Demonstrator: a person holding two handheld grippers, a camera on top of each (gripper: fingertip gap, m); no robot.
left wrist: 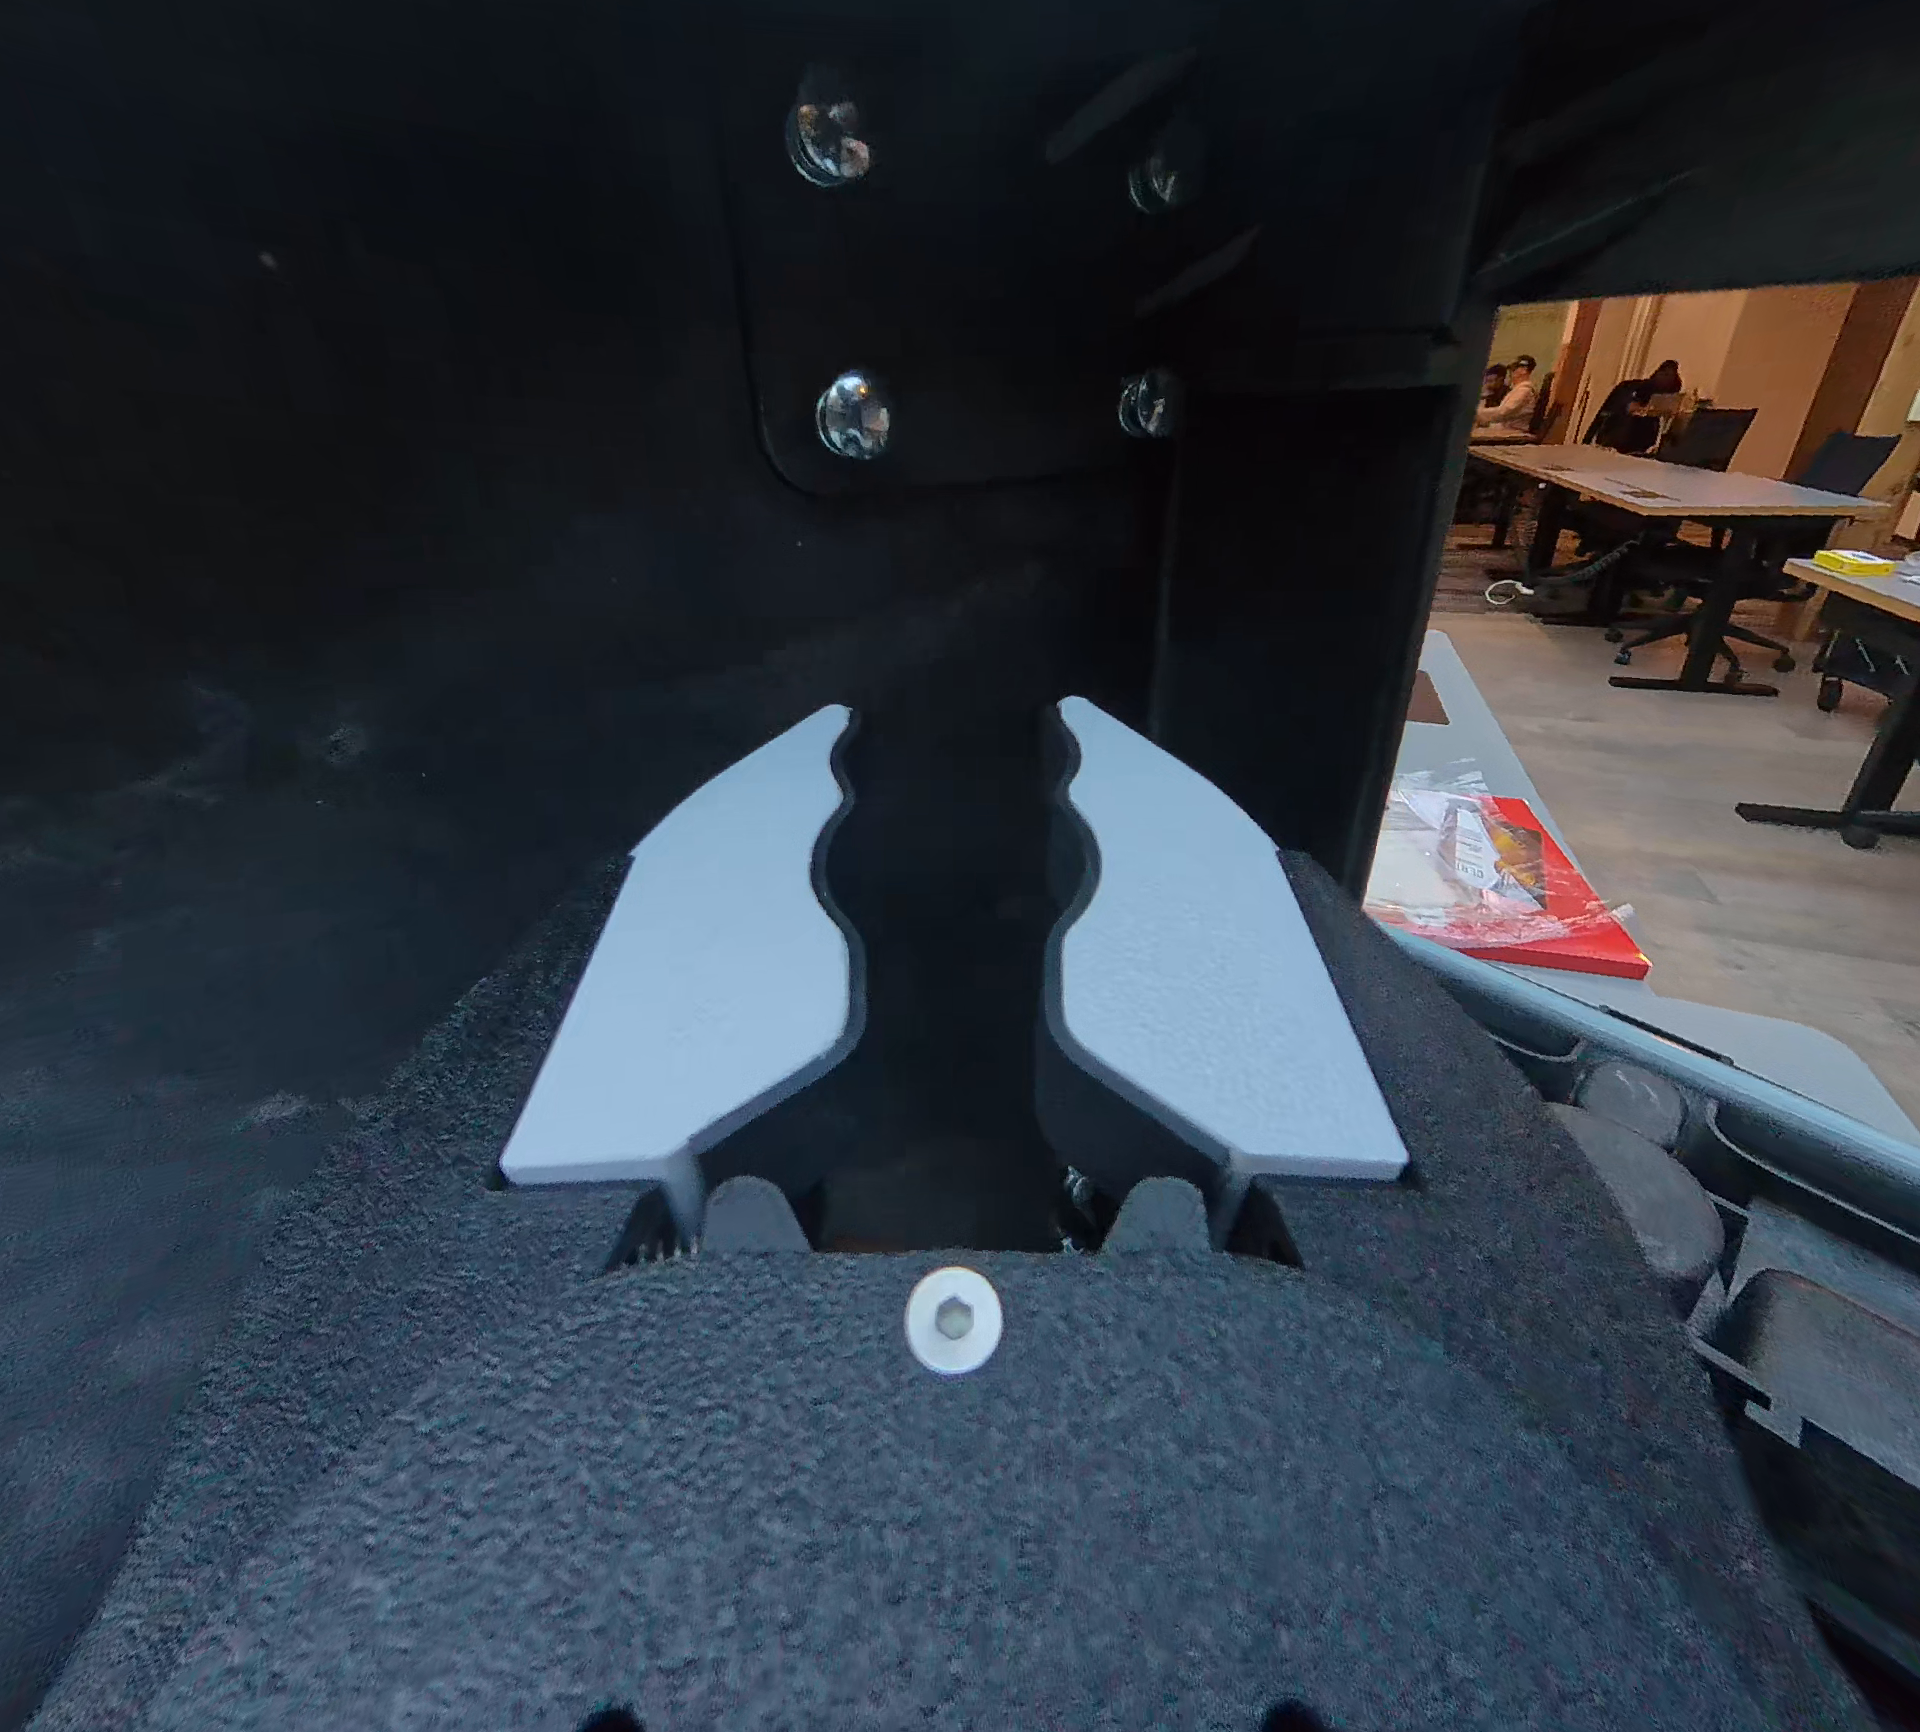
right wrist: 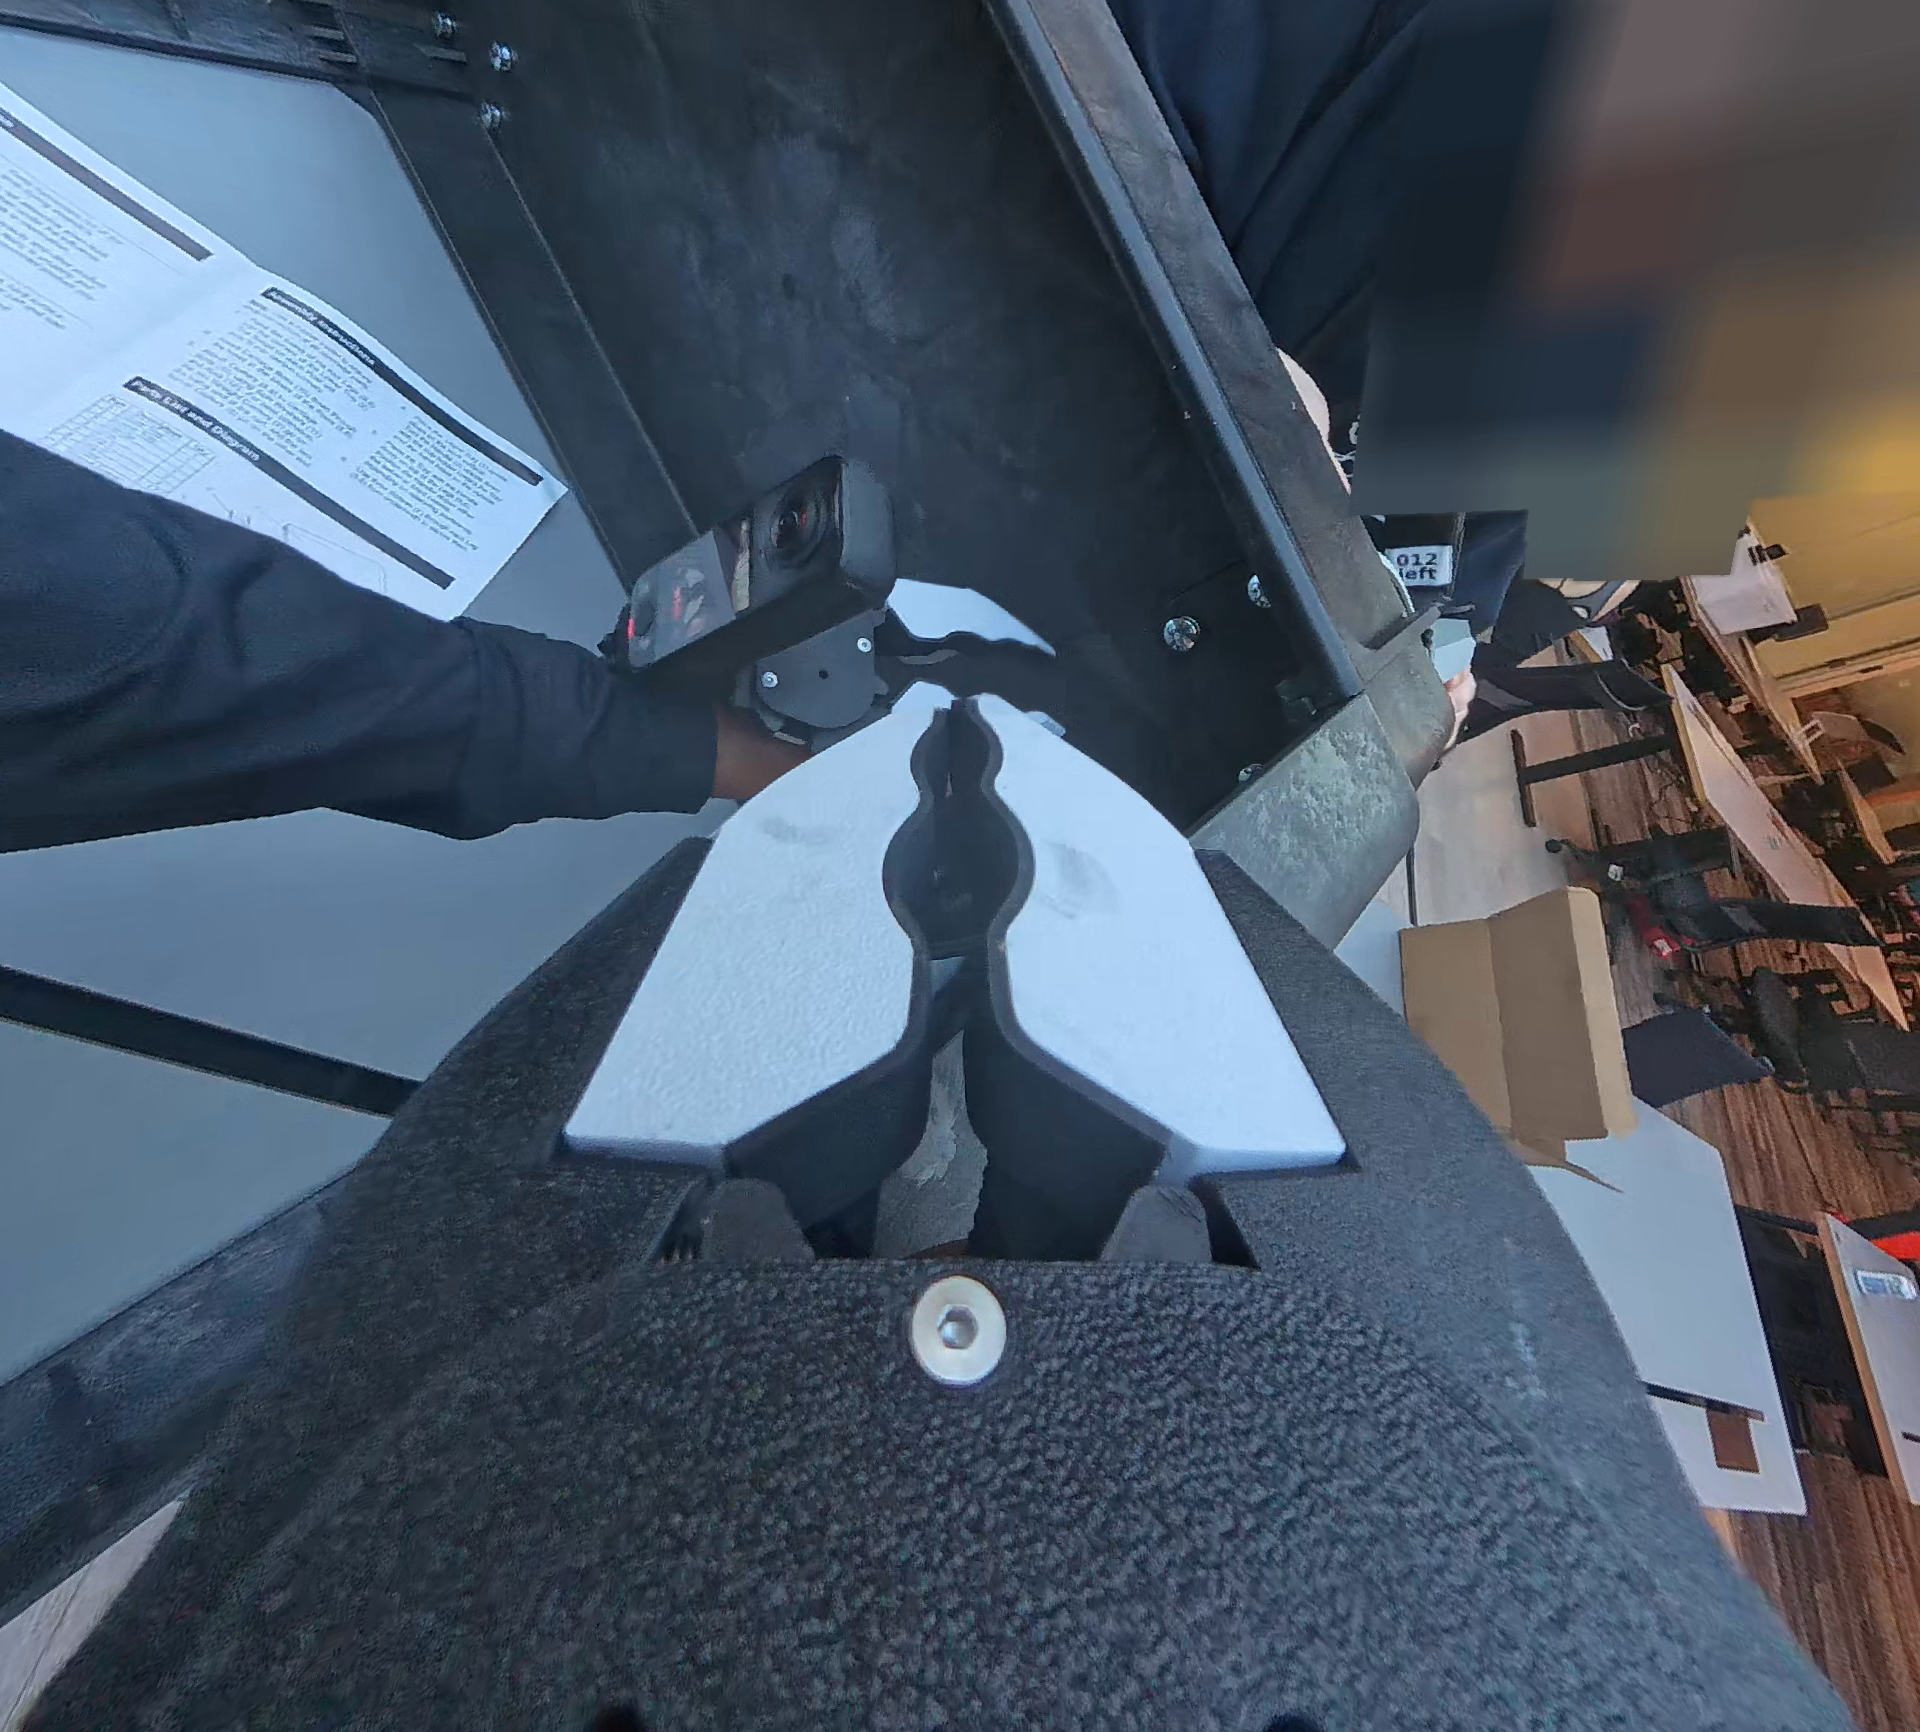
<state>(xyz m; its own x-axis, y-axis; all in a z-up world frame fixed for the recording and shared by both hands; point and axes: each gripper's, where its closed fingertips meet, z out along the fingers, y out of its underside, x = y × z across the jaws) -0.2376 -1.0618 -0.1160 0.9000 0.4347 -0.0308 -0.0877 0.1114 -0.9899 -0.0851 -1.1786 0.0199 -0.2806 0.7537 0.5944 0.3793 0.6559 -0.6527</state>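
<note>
Office space forms the background: rows of desks (left wrist: 1662, 487) and wheeled chairs on a wood floor, with a cardboard box (right wrist: 1507, 1028) at the right of the right wrist view. Nearer, a grey table (right wrist: 260, 851) carries a large black tray (right wrist: 831, 248) tipped on its side, its long axis running diagonally from upper left to lower right in the right wrist view. A printed sheet (right wrist: 239, 373) lies flat on the table beside the tray, and a red packet (left wrist: 1507, 893) in clear wrap lies past the tray's edge. The left gripper (left wrist: 956, 726) sits inside the tray, fingers spread and empty, pointing straight at a black bracket (left wrist: 966, 280) fastened to the tray wall by four bolts (left wrist: 852, 415); it is near the bracket but not touching. The right gripper (right wrist: 961, 706) has its tips pressed together; whether anything is pinched cannot be told. It points into the same tray, just behind the left gripper, which is the nearer of the two to the bracket.
</note>
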